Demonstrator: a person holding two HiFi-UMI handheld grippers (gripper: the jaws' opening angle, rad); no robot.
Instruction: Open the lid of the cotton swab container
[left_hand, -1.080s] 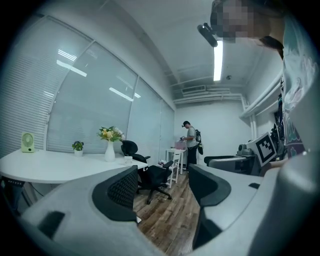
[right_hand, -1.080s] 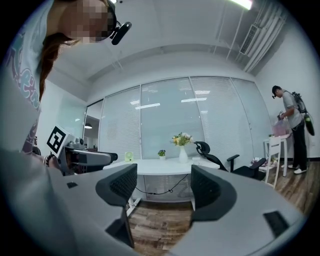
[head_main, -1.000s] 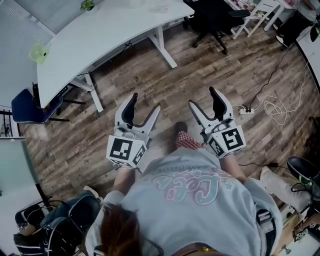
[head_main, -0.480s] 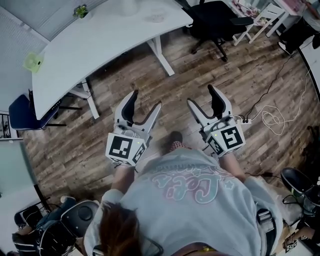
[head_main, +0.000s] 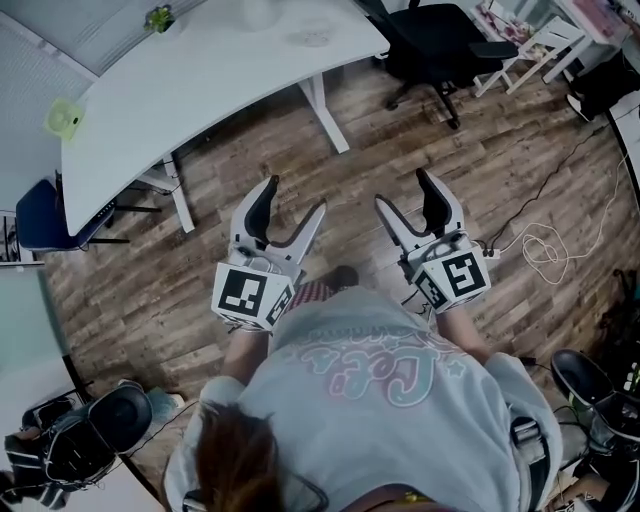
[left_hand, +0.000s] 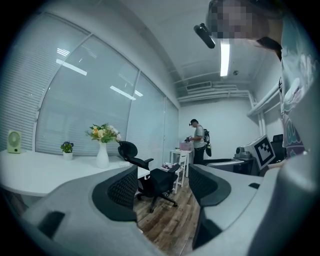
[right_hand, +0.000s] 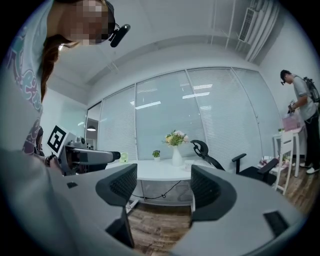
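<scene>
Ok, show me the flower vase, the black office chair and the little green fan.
flower vase (left_hand: 102, 158): left gripper view, on the vase's white body.
black office chair (head_main: 433, 43): head view, on its seat.
green fan (left_hand: 13, 141): left gripper view, on its round front.

Desk (head_main: 200, 90) showing white, floor (head_main: 420, 150) showing brown wood grain, office chair (head_main: 432, 42) showing black, left gripper (head_main: 295, 197) and right gripper (head_main: 402, 190) wearing black-and-white square markers.

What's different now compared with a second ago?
The person edged forward: the white desk and wooden floor slid slightly down the head view. Nothing was taken hold of or let go. The left gripper and right gripper stayed open, empty and side by side.
</scene>
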